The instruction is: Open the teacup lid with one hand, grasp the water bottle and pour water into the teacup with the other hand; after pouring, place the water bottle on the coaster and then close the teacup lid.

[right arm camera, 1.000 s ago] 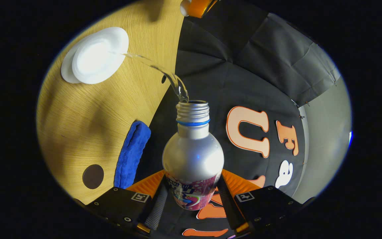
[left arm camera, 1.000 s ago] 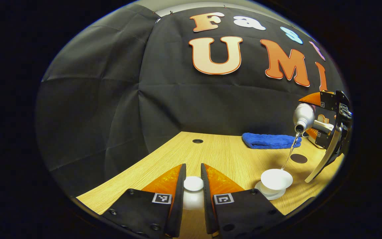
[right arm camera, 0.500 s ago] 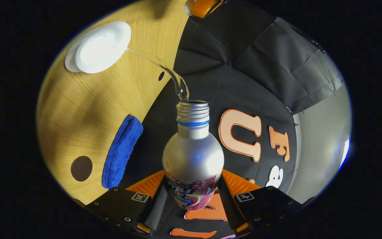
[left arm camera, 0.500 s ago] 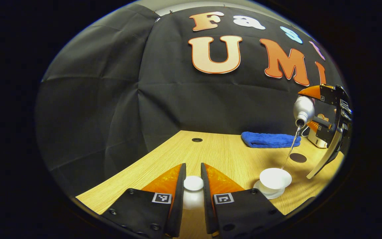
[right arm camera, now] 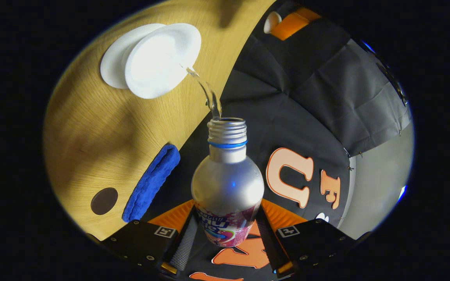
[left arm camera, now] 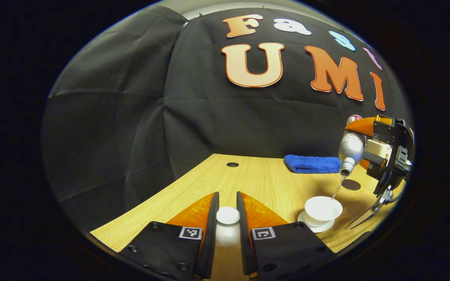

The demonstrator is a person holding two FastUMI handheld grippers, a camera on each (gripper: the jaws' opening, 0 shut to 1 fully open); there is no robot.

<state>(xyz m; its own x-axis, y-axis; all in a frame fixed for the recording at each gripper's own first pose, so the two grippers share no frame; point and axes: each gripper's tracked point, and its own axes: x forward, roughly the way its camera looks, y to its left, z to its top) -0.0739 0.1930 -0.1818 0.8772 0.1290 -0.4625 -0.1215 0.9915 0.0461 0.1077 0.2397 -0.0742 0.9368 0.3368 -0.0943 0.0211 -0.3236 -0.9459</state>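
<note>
My right gripper [right arm camera: 227, 224] is shut on a silver water bottle [right arm camera: 227, 183], held tipped with its open neck toward the white teacup [right arm camera: 162, 58]. A thin stream of water [right arm camera: 205, 88] runs from the neck into the cup, which stands on a white saucer [right arm camera: 109, 66]. In the left gripper view the same bottle [left arm camera: 350, 147] pours into the teacup [left arm camera: 322, 207] at the right, with the right gripper [left arm camera: 385, 154] behind it. My left gripper [left arm camera: 227, 216] is shut on the white teacup lid [left arm camera: 227, 215], held above the wooden table [left arm camera: 256, 179]. A dark round coaster [left arm camera: 351, 184] lies beyond the cup.
A folded blue cloth [left arm camera: 313, 164] lies at the back of the table near the black wall. A small round hole [left arm camera: 232, 164] is in the tabletop farther left. In the right gripper view the blue cloth [right arm camera: 152, 181] sits beside the coaster [right arm camera: 104, 201].
The right gripper has lowered the bottle closer to the teacup, so the stream is shorter. The left gripper with the lid has stayed still.
</note>
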